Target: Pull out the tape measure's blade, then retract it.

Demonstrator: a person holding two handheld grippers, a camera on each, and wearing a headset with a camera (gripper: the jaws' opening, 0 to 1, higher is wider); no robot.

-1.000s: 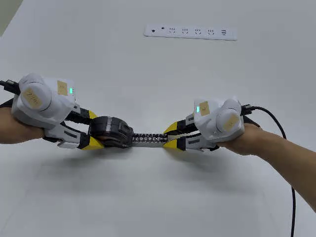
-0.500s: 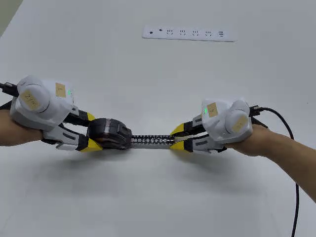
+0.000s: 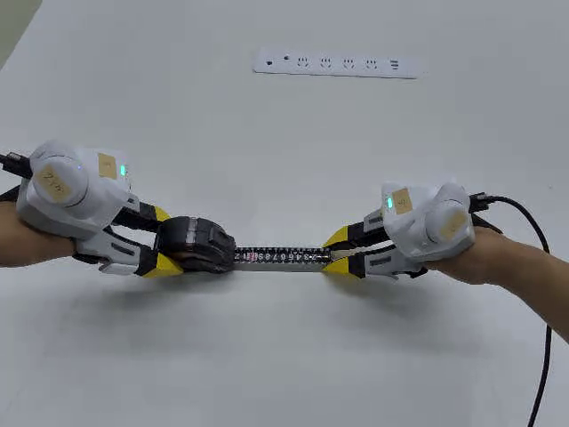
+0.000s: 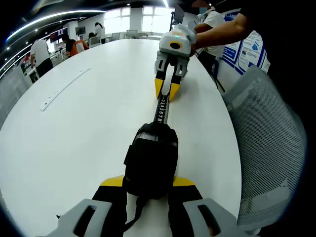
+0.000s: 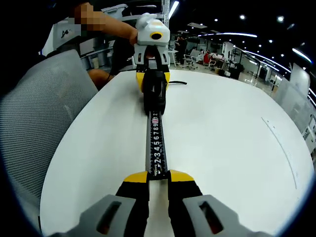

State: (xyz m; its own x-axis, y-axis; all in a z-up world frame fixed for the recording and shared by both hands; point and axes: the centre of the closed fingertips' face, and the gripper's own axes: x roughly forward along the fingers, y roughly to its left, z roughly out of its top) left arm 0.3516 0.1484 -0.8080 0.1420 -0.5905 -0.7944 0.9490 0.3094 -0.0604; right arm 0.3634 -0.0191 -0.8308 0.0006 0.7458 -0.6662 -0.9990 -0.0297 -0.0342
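A black tape measure case [image 3: 194, 243] lies low over the white table, and my left gripper [image 3: 163, 240] is shut on it. In the left gripper view the case [image 4: 150, 160] sits between the yellow-tipped jaws. Its numbered blade [image 3: 280, 257] runs right to my right gripper [image 3: 339, 252], which is shut on the blade's end. The right gripper view shows the blade [image 5: 156, 148] stretching from the jaws to the case [image 5: 154, 94]. The left gripper view shows the right gripper [image 4: 167, 88] clamped on the blade's [image 4: 161, 111] far end.
A white power strip [image 3: 335, 63] lies at the far side of the white table [image 3: 284, 356]. A black cable [image 3: 545, 294] trails from the right gripper. A grey mesh chair [image 4: 274, 148] stands by the table edge; people and desks are in the room beyond.
The right gripper has moved to the right, away from the case, and more of the blade is drawn out. The left gripper holds the case nearly in place.
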